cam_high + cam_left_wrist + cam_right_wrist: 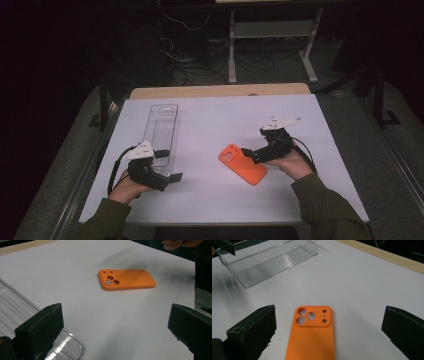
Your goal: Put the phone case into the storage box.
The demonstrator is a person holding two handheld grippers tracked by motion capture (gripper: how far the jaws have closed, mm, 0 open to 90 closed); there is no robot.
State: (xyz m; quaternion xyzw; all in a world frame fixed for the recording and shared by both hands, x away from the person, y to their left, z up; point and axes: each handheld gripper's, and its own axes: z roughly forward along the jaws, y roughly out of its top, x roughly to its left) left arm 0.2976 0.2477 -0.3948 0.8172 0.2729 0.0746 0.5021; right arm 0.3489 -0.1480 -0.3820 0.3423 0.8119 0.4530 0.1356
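Observation:
An orange phone case (242, 164) lies back up on the white table (215, 115), right of centre, its camera holes toward the far left. My right gripper (254, 150) stands open at the case's right end. In the right gripper view the case (314, 337) lies between the wide-apart jaws of my right gripper (328, 331), untouched. A clear plastic tray (161, 131) lies lengthwise at the left. My left gripper (169, 165) is open at the tray's near end. In the left gripper view one jaw of my left gripper (115, 327) overlaps the tray's corner (72, 345), and the case (126, 280) lies farther off.
A wooden strip (220, 91) runs along the table's far edge. Beyond it, a white desk frame (270, 35) and loose cables (200, 65) stand on the dark floor. The clear tray (269, 262) holds nothing.

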